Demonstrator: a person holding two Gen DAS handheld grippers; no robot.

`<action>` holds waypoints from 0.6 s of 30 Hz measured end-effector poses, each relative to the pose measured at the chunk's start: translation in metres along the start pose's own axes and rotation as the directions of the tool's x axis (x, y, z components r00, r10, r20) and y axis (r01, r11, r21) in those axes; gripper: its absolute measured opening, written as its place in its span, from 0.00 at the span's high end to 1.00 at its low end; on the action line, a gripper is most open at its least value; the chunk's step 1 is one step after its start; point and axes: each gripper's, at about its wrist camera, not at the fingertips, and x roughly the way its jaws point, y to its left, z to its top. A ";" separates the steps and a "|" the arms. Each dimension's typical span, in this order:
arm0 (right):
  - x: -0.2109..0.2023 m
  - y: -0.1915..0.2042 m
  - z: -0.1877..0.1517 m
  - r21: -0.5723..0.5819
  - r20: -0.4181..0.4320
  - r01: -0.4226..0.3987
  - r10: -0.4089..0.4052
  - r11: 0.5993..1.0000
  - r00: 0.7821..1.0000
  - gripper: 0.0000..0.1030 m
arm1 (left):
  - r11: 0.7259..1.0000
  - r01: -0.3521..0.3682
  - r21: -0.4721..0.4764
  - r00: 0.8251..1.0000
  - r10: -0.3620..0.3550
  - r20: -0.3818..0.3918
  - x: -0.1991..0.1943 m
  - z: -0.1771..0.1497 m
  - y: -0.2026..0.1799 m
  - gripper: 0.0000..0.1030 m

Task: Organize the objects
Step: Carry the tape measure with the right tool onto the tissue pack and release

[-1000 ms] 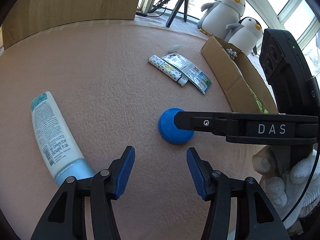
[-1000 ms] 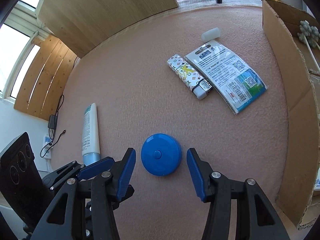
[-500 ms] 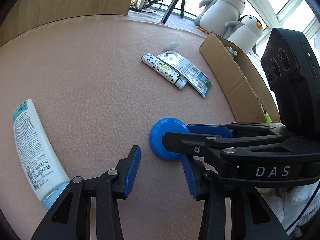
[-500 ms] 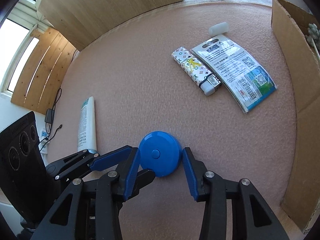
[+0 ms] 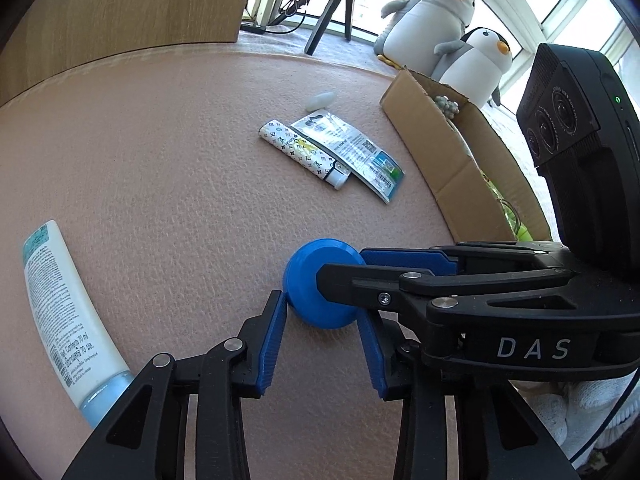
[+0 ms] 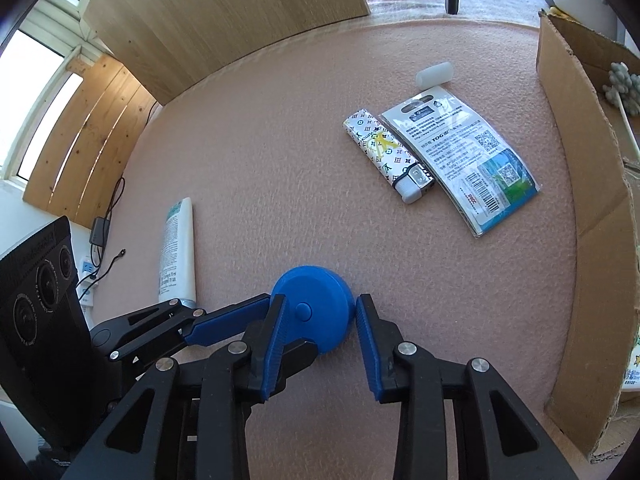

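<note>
A blue round disc [image 5: 310, 280] with a centre button [image 6: 303, 309] lies on the pink mat, tipped up a little. My right gripper [image 6: 316, 320] is shut on it, one blue pad on each side. It reaches in from the right in the left wrist view [image 5: 344, 276]. My left gripper [image 5: 322, 312] has also closed in on the disc, with both fingertips [image 5: 280, 300] against its near edge. It enters from the left in the right wrist view, where its far tip is hidden behind my right finger.
A white tube [image 5: 60, 312] lies at the left. A patterned lighter [image 6: 384, 152], a flat packet [image 6: 460, 160] and a small white cap [image 6: 434, 74] lie further out. An open cardboard box [image 6: 584, 184] stands along the right, and two toy penguins [image 5: 440, 12] sit behind it.
Both grippers moved in on the blue disc and narrowed until their pads touch it. The disc now sits tipped instead of flat.
</note>
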 end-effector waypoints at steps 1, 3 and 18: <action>-0.005 -0.001 0.000 -0.001 0.009 0.000 0.000 1.000 1.000 0.70 | 1.000 0.000 0.006 1.000 0.000 0.006 -0.002 0.002 -0.003 0.62; -0.016 -0.003 0.002 -0.001 0.030 -0.001 0.001 1.000 1.000 0.70 | 1.000 0.001 0.022 1.000 -0.002 0.022 -0.006 0.008 -0.012 0.62; -0.112 -0.059 0.002 0.063 0.208 0.055 -0.067 0.997 0.976 0.70 | 0.983 0.080 0.163 0.993 -0.094 0.077 -0.005 0.058 -0.110 0.62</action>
